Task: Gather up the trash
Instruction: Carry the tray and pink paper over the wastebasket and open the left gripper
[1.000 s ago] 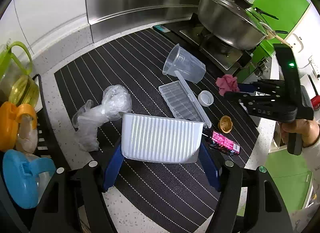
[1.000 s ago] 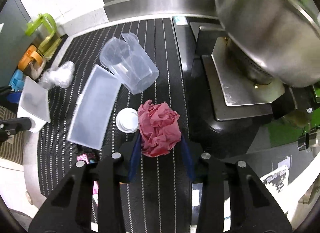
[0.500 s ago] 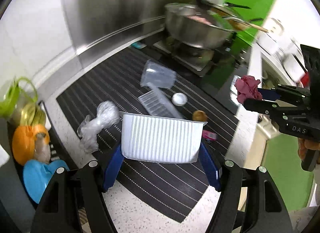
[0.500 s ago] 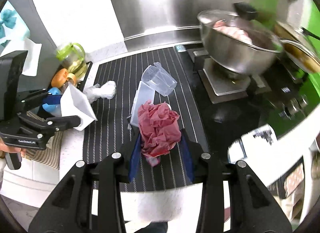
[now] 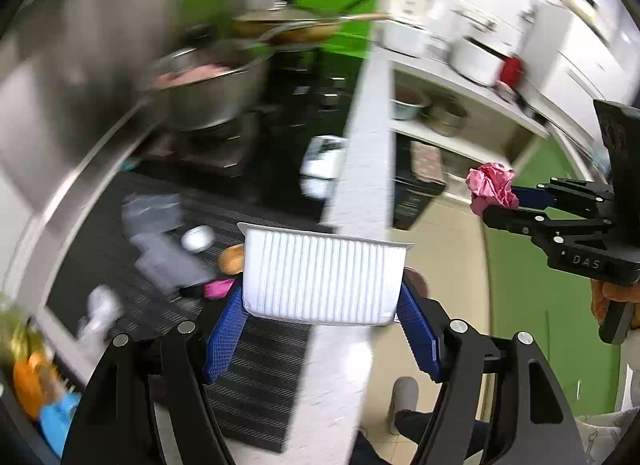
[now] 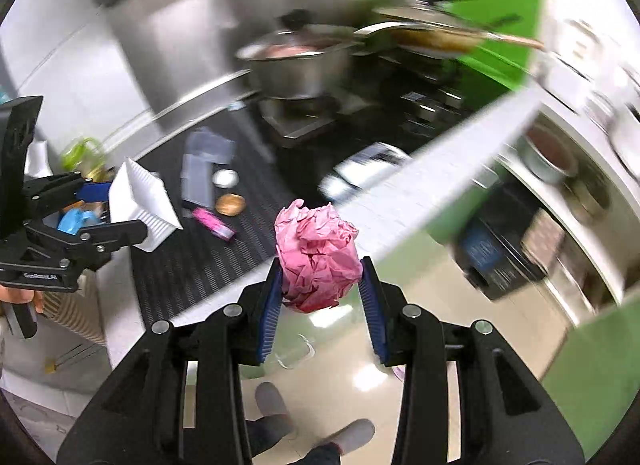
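Kitchen counter with striped black mat [image 6: 200,265] now sits off to the side of both views, blurred; green floor [image 6: 580,385] and the person's slippers [image 6: 276,401] fill the lower half, where a second ago both cameras looked straight down on the mat. Big steel pot [image 6: 300,69] on the hob has slid from close-up to background. Both hands have swung up and away from the counter edge with their loads, so this reads as carry-to-bin, pick step done; no bin visible yet. Left gripper [image 5: 320,305] stands fairly wide, blue pads pressed on both ends of the white ribbed tray [image 5: 320,277], same hold as before, tray now clear of the mat. Right gripper [image 6: 320,285] is about a third open, clamped on the crumpled pink paper ball [image 6: 316,257], which was resting on the mat a second ago and now hangs over the floor. Left behind on the mat: clear plastic containers [image 6: 204,169], crumpled plastic bag [image 5: 100,309], white cap [image 6: 226,178], brown cupcake liner [image 6: 230,204], pink wrapper [image 6: 212,223]. Likely more trips needed.
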A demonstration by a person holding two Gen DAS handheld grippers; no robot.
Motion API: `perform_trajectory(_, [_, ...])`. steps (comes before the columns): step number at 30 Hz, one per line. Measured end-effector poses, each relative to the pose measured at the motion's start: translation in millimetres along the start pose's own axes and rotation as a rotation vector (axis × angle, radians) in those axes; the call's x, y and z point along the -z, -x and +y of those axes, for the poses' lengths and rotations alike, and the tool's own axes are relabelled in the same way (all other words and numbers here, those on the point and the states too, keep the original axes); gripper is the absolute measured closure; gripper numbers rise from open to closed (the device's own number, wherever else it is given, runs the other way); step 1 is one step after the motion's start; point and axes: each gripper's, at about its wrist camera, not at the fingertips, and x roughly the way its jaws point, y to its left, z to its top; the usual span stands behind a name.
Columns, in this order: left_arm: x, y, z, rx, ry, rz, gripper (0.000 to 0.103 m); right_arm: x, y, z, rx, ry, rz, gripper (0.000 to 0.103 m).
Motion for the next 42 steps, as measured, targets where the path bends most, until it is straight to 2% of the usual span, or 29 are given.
perform_trajectory(8, [-22,-50,-106,0.114,-0.138,0.013,0.034,65,33,-99,0.123,-0.158,-0.004,0.065])
perform_trajectory(13, [-26,-90,-160,0.13,-0.149,0.032,0.034,100,34,-159,0.145,-0.201,0.027,0.065])
perform_trajectory(17, [-26,-126,-191,0.138,-0.157,0.065,0.034,116,23,-196,0.141,-0.202,0.059,0.065])
perform_trajectory(26, [-21,-214,-223,0.138,-0.171,0.144,0.034,140,-32,-250,0.118,-0.223,0.113,0.065])
perform_trajectory(37, [19,-386,-229,0.186,-0.259,0.27,0.034,197,-149,-295,0.14,-0.301,0.138,0.065])
perform_trajectory(42, [40,-449,-229,0.189,-0.288,0.308,0.034,224,-198,-304,0.136,-0.321,0.158,0.065])
